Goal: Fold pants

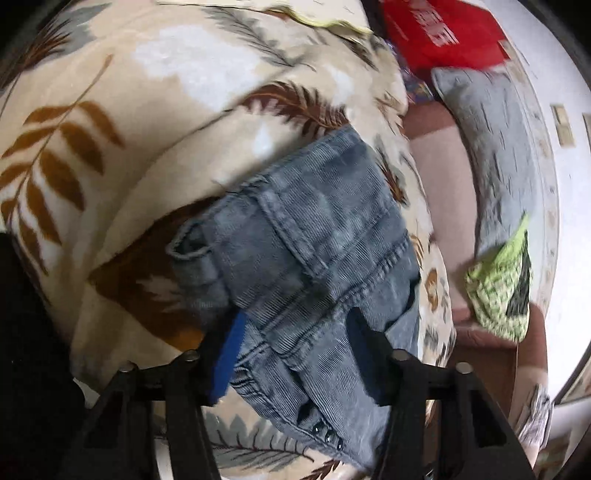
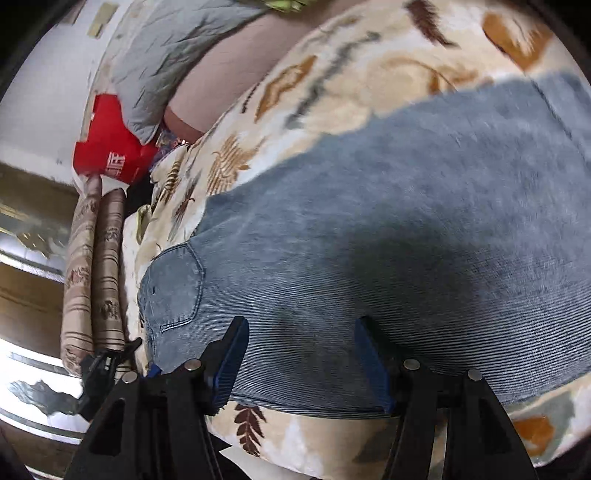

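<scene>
Blue-grey corduroy pants (image 1: 295, 258) lie on a cream blanket with a leaf print (image 1: 147, 110). In the left wrist view the waistband end with pocket flaps and snap buttons lies between the fingers of my left gripper (image 1: 295, 332), which is open right over the cloth. In the right wrist view the pants (image 2: 388, 221) spread wide, with a back pocket (image 2: 173, 288) at the left. My right gripper (image 2: 301, 332) is open, its blue-padded fingers straddling the pants' near edge. My left gripper (image 2: 107, 362) shows small at the pocket end.
A red box (image 1: 443, 33) and a grey pillow (image 1: 495, 147) lie beyond the blanket's edge, with a green-and-white cloth (image 1: 502, 288) near them. Rolled striped bedding (image 2: 96, 277) lies along the blanket's left side in the right wrist view, beside the floor.
</scene>
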`<act>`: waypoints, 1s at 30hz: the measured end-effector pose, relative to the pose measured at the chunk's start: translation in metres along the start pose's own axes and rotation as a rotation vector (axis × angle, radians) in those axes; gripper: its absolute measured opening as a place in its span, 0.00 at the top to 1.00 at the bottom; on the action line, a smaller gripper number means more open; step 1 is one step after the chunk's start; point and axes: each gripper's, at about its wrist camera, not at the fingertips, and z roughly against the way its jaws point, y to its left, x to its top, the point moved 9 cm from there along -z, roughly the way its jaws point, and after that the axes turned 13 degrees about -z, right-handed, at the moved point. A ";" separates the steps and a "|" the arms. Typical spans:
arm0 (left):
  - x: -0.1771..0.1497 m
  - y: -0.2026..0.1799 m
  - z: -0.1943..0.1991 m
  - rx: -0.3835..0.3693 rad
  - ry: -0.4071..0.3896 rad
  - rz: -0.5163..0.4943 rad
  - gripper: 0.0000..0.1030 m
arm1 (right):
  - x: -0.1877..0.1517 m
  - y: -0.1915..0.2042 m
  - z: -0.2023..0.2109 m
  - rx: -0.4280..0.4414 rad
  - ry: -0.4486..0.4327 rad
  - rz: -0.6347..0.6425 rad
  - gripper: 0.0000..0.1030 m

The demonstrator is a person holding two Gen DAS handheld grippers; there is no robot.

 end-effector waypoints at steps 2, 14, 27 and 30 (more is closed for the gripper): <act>0.003 -0.002 0.001 0.023 -0.018 -0.020 0.63 | 0.000 -0.004 -0.001 0.034 -0.002 -0.010 0.39; -0.005 -0.035 0.048 0.101 -0.148 -0.197 0.93 | 0.001 -0.018 0.031 0.025 -0.047 -0.028 0.39; -0.004 -0.020 0.062 0.131 -0.147 -0.245 0.67 | 0.009 -0.022 0.064 0.003 -0.124 -0.031 0.31; 0.004 -0.051 0.075 0.115 -0.198 -0.315 0.64 | 0.011 -0.045 0.052 -0.061 -0.103 -0.070 0.26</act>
